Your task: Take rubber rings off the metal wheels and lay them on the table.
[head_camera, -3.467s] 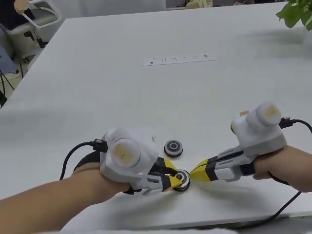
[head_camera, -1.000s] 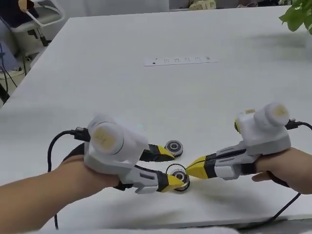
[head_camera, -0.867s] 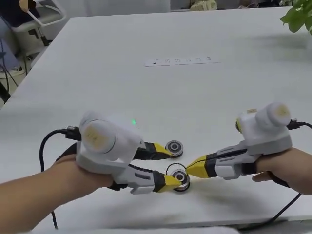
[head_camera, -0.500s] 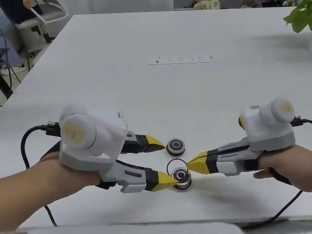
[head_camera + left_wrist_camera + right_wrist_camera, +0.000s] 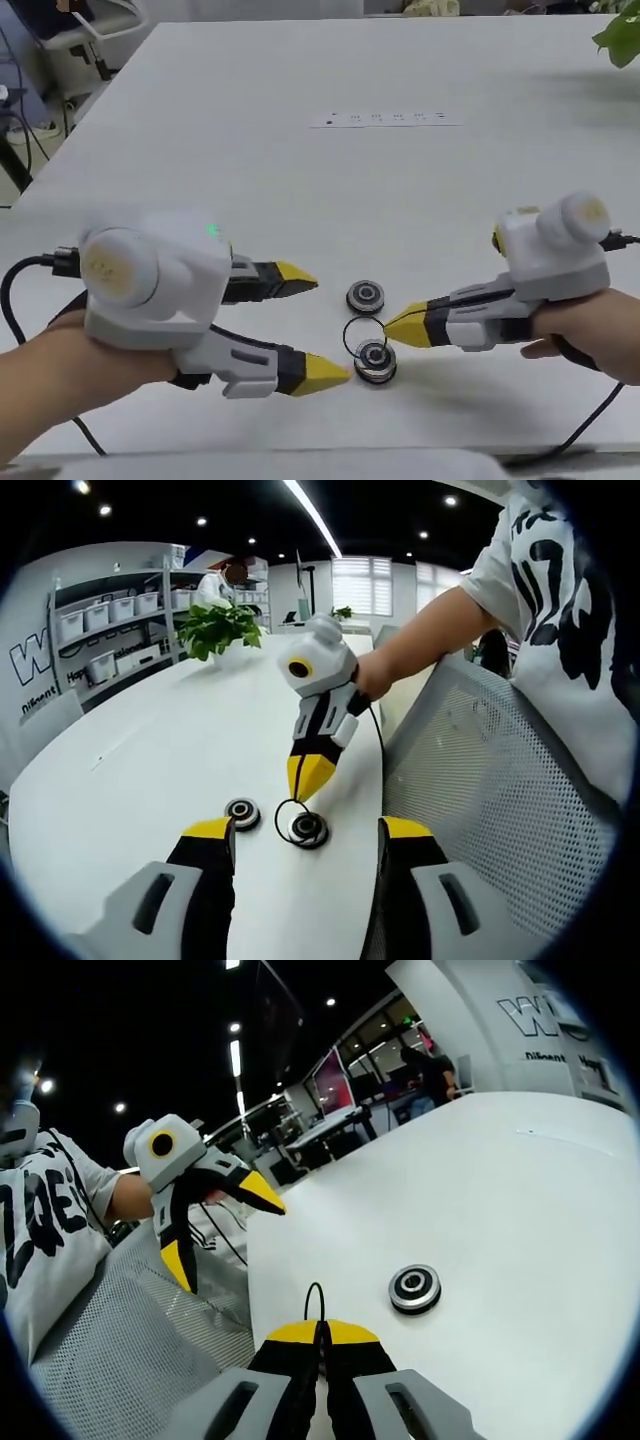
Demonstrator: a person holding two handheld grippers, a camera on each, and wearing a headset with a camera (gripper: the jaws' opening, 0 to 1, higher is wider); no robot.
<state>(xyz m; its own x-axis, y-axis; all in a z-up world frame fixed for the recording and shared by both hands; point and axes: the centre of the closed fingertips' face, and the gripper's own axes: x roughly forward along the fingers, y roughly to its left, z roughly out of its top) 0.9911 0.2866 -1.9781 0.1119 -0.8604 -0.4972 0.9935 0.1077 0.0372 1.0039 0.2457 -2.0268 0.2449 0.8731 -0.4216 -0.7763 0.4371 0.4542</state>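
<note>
**Status.** Your right gripper (image 5: 390, 324) has its jaws pressed together on a thin black rubber ring (image 5: 345, 338). The loop hangs from the tips just above the near metal wheel (image 5: 373, 361). Its lower edge sits so close to that wheel that you cannot tell whether it is clear or caught. Your left gripper (image 5: 317, 325) has its jaws spread wide and holds nothing. Its tips stand just left of the near wheel. A second metal wheel (image 5: 366, 296), with black rubber on its rim, lies just beyond the near wheel on the white table (image 5: 250, 140).

**Hazards.**
- If the ring is hooked on the near wheel, a pull is likely to drag or tip the wheel, because nothing pins it down.
- The jaws pinch only a short section of a thin, elastic ring. It may slip free and spring away from the near wheel.
- If you release the ring where it hangs, it may land on the near wheel instead of the table. Carry it to one side first.
- The lower tip of the left gripper is close enough to knock the near wheel.

**Markings.** In the left gripper view, the wall lettering (image 5: 25, 660) far beyond the near wheel begins with a large "W". The rest is cut off and the smaller line beneath is illegible. A white strip (image 5: 385, 119) well beyond the near wheel carries marks too small to read. No brand is legible on either gripper.
</note>
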